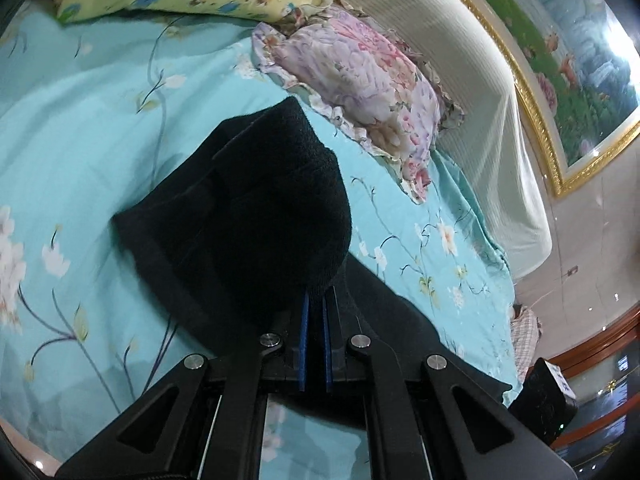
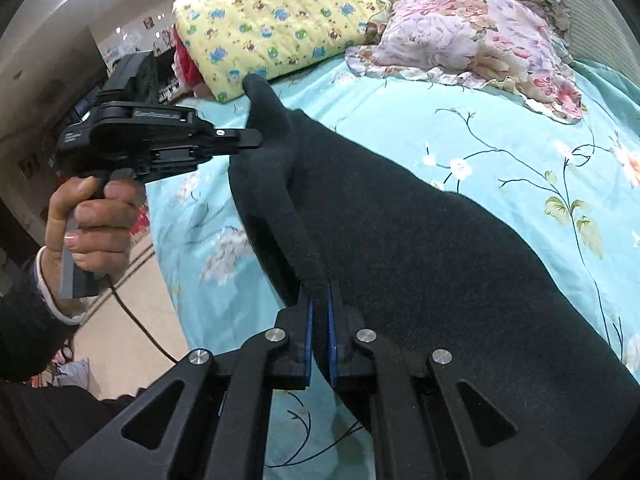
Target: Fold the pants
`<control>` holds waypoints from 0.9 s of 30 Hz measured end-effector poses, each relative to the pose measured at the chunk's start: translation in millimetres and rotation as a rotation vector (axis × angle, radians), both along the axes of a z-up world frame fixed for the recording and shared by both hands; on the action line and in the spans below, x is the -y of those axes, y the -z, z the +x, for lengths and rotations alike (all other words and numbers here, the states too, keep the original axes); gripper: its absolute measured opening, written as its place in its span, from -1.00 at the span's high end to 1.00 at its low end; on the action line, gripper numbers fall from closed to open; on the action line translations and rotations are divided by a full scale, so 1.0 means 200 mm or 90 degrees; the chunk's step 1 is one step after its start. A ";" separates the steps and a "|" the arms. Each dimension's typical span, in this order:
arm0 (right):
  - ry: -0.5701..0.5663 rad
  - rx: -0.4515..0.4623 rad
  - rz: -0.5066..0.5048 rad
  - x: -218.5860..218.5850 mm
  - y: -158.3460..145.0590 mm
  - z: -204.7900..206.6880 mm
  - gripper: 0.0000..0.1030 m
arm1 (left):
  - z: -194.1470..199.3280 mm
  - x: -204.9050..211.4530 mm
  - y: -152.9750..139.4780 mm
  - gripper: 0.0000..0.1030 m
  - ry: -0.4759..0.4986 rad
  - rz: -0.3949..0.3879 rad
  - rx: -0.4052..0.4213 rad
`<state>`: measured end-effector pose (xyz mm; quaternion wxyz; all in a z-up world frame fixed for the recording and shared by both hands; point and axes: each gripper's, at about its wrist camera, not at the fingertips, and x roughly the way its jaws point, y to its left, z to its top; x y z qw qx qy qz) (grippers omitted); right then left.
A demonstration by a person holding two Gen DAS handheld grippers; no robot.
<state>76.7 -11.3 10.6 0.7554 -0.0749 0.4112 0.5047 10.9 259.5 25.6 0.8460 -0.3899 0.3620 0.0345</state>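
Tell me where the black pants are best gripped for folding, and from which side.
Grip the black pants along their thick rolled edge, coming in from the bed's near side. That raised edge gives the pads a bite; the left gripper and right gripper are shut on it.

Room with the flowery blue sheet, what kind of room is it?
Most likely a bedroom. A bed sheet printed with flowers covers a bed, two pillows lie at its head, a yellow pillow and a pink floral pillow, and a padded headboard stands behind them.
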 end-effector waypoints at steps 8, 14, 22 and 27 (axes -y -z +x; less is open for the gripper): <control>0.000 0.006 -0.049 -0.05 0.05 -0.01 0.86 | -0.04 -0.08 0.16 0.92 -0.010 -0.043 -0.003; 0.006 0.000 -0.065 -0.07 0.06 -0.01 0.86 | -0.08 -0.10 0.21 0.92 -0.008 -0.052 -0.003; -0.011 0.025 -0.098 -0.10 0.06 -0.04 0.76 | -0.12 -0.13 0.25 0.89 -0.011 -0.061 -0.016; 0.000 -0.001 -0.090 -0.09 0.06 -0.04 0.47 | -0.18 -0.16 0.23 0.58 -0.025 -0.044 -0.024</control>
